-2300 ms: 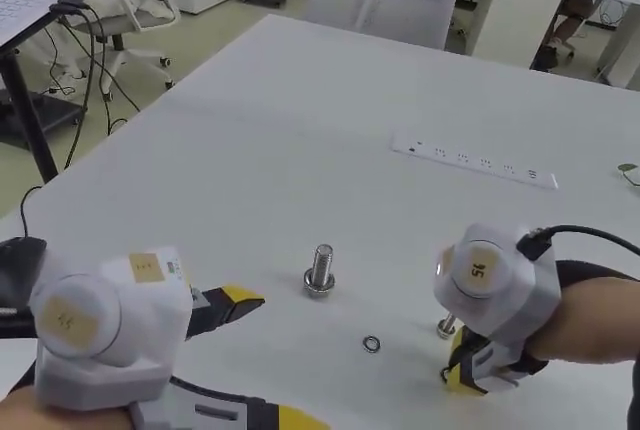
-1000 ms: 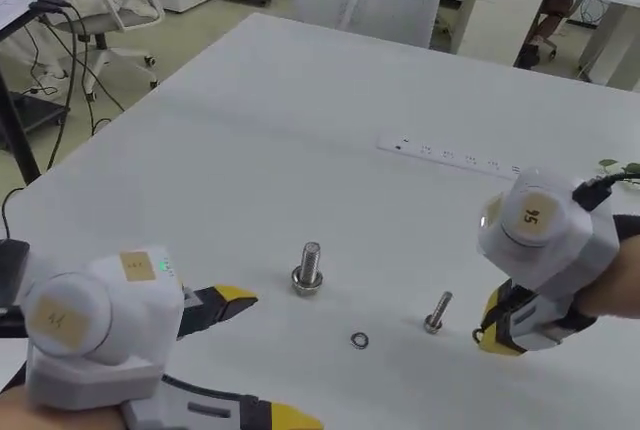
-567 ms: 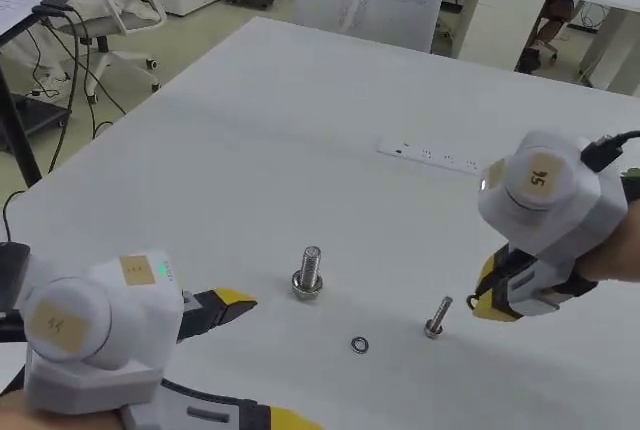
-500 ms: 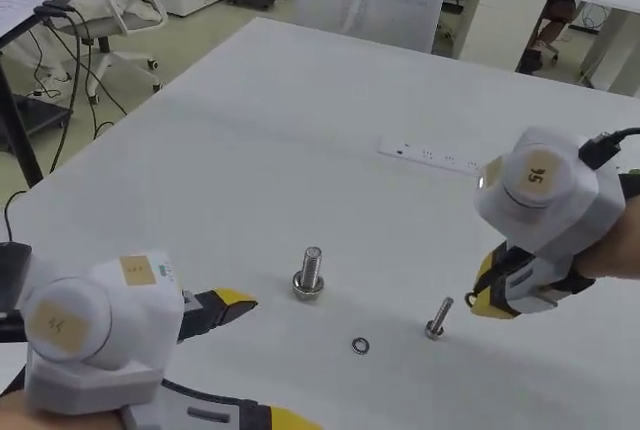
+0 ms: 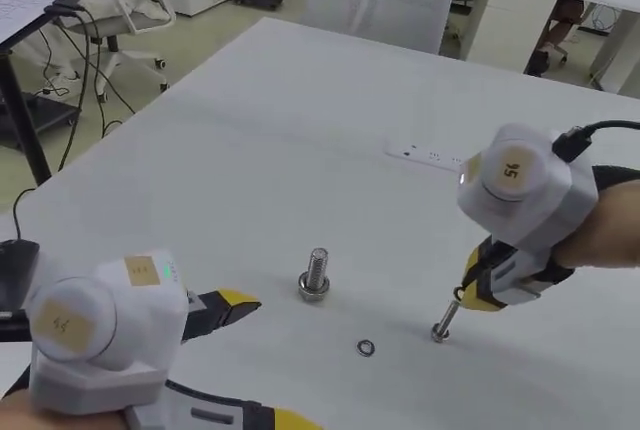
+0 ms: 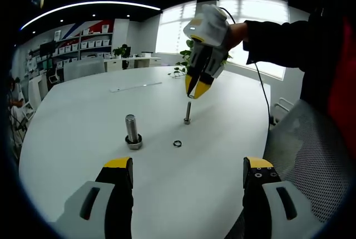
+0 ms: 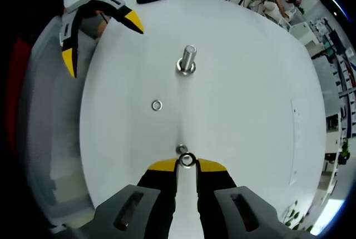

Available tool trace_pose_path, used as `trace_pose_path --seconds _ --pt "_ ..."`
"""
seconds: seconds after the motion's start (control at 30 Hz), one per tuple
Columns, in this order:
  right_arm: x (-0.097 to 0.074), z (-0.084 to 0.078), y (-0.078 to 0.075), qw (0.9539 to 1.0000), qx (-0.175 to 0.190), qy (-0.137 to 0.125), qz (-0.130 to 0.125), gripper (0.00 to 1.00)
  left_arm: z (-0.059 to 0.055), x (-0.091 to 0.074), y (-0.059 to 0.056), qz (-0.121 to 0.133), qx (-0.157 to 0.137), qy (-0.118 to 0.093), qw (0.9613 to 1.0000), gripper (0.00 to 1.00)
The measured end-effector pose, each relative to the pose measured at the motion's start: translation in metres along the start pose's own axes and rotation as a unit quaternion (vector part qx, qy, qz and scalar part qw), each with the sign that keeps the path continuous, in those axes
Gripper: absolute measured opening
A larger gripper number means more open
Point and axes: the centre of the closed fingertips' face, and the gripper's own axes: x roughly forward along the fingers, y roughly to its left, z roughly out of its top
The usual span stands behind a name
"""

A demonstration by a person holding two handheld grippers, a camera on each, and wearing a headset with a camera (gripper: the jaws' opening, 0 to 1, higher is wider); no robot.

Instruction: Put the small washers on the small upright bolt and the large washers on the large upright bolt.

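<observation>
The large bolt [image 5: 315,275] stands upright mid-table with a washer around its base; it also shows in the left gripper view [image 6: 132,132] and the right gripper view [image 7: 188,60]. The small bolt [image 5: 443,322] stands to its right, leaning slightly. My right gripper [image 5: 468,296] hangs right at the small bolt's top, shut on a small washer [image 7: 187,160] held just over the small bolt [image 7: 181,150]. One loose small washer [image 5: 366,348] lies on the table between the bolts. My left gripper [image 5: 270,360] rests open at the near left, nothing between its fingers.
A white power strip [image 5: 430,157] lies further back on the white table [image 5: 250,150]. A dark object [image 5: 15,255] sits at the table's left edge. A grey chair [image 5: 375,10] stands beyond the far edge. A person sits at the far left.
My right gripper has moved left and down from its raised position, so its tips now sit at the top of the small bolt. The left gripper has stayed put.
</observation>
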Motion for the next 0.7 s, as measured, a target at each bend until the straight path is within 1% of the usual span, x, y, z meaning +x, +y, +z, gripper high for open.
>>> trace_pose_path --seconds 0.23,0.57,0.7 --pt "0.006 -0.001 -0.001 0.9999 -0.003 0.007 0.008 0.14 -0.001 0.0 0.001 0.002 -0.002 0.0 1.0 0.81" --pt "0.014 -0.005 -0.004 0.9998 -0.005 0.017 0.013 0.14 -0.001 0.0 0.002 0.004 -0.004 0.0 1.0 0.81" --pt "0.016 -0.005 -0.004 0.9997 -0.004 0.017 0.016 0.14 -0.001 0.0 0.003 0.005 -0.005 0.0 1.0 0.81"
